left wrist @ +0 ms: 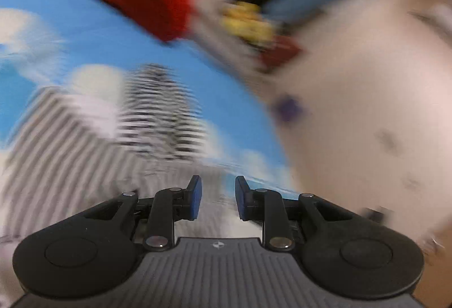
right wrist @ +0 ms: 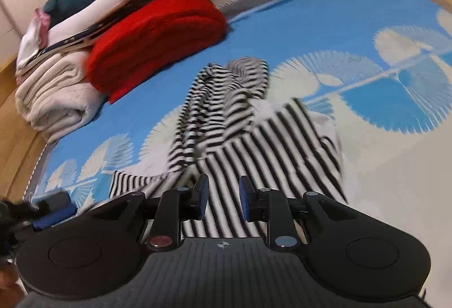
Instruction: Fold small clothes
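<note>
We're btwn folds, both jaws narrowly apart w/ nothing held: right hand-held gripper (right wrist: pixel 223 200) hovers over near edge of the striped garment (right wrist: pixel 243 124) lying rumpled mid-bed on the blue bedspread (right wrist: pixel 296 23), left hand-held gripper (left wrist: pixel 218 202) nearby; next, nip a hem & flatten.

Black-and-white striped garment (right wrist: pixel 248 133), blue bedspread (right wrist: pixel 296 25) with white fan motifs, red folded blanket (right wrist: pixel 158 37), cream bedding (right wrist: pixel 53 93)

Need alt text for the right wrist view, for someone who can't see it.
The right gripper, open and empty, hovers over a crumpled black-and-white striped garment on a blue-and-white patterned bedspread. A folded red knit and a stack of pale folded clothes sit at the far left.
</note>
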A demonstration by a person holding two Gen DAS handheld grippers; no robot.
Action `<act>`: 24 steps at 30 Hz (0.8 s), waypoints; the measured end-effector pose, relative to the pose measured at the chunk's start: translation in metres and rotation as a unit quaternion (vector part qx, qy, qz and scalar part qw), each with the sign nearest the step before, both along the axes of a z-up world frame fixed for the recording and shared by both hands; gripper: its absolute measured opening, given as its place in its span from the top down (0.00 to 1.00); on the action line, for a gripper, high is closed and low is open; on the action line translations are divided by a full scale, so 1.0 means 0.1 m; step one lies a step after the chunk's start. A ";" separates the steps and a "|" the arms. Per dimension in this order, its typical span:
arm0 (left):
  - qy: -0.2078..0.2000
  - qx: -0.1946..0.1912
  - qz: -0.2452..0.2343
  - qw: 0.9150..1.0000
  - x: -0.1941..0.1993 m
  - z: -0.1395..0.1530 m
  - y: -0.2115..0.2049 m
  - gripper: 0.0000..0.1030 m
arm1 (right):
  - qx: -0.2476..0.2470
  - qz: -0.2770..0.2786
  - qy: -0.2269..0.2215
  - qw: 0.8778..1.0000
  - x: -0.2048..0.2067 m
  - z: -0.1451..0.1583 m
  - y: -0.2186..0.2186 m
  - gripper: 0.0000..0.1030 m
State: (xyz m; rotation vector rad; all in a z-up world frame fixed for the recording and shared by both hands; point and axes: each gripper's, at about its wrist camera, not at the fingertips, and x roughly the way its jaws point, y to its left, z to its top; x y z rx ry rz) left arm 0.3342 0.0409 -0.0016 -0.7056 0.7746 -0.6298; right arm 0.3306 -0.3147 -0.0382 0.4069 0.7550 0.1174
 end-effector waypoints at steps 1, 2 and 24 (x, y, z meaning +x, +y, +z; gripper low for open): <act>-0.024 0.007 0.004 1.000 0.00 0.09 -0.02 0.71 | -0.005 -0.001 -0.006 1.000 0.00 0.03 0.04 0.76; -0.041 0.011 0.010 0.999 0.01 0.14 0.00 0.66 | -0.010 0.000 -0.014 1.000 -0.01 0.07 0.08 0.76; 0.086 0.172 0.151 0.970 0.23 -0.19 0.70 0.64 | -0.316 0.362 -0.013 0.877 -0.43 -0.67 1.62 0.59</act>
